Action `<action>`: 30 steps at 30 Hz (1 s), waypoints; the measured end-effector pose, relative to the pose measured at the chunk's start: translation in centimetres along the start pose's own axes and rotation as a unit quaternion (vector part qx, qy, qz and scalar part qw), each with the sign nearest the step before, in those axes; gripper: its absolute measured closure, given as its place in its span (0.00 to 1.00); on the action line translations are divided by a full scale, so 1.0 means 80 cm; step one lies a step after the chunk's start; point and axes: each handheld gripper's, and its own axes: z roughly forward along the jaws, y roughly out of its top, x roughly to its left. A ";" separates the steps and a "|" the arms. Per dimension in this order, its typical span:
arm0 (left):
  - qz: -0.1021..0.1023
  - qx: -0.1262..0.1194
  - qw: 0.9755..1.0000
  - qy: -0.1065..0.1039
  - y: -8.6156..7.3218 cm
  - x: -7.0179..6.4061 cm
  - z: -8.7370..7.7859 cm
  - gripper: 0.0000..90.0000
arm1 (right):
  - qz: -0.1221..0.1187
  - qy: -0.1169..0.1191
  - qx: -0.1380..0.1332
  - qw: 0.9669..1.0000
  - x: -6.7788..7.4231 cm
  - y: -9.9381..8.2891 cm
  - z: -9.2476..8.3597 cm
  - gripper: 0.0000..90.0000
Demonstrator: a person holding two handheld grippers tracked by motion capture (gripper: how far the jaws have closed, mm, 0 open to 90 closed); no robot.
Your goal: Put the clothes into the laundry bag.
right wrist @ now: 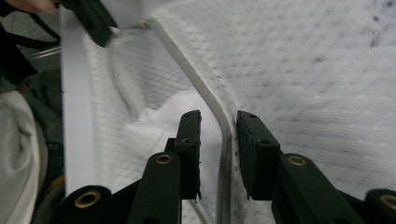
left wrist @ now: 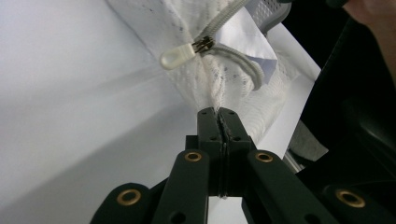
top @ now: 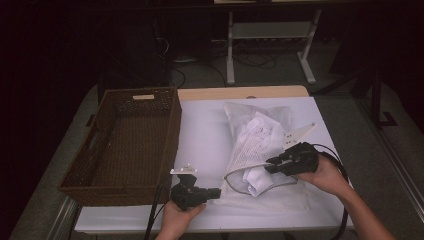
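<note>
Mesh bag point(top: 260, 155) lies on the white table point(top: 205, 135), right of the wicker basket point(top: 125, 145); basket holds nothing I can see; the bag has a white garment point(top: 260, 177) bulging out of its open mouth near my right gripper point(top: 272, 165); my left gripper point(top: 216, 193) sits at the front table edge, jaws pressed together on a pinch of the bag's mesh; the left gripper view shows that clamp plainly, the fabric point(left wrist: 215, 98) drawn taut out of the tips, and just beyond it the zip pull point(left wrist: 178, 57) on the zipper's cord-like edge; from above that pull is too small to make out; my right jaws stand apart, straddling the bag's zipper rim point(right wrist: 224, 126), pads not pressing it; the right gripper view has the garment pale and blurred under the mesh; the bag's far end looks folded, contents there hard to tell; room behind is dark.
</note>
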 end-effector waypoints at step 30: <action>0.034 0.060 0.996 0.048 0.067 -0.038 0.130 0.65 | -0.068 -0.002 0.033 0.997 0.090 -0.071 0.070 0.70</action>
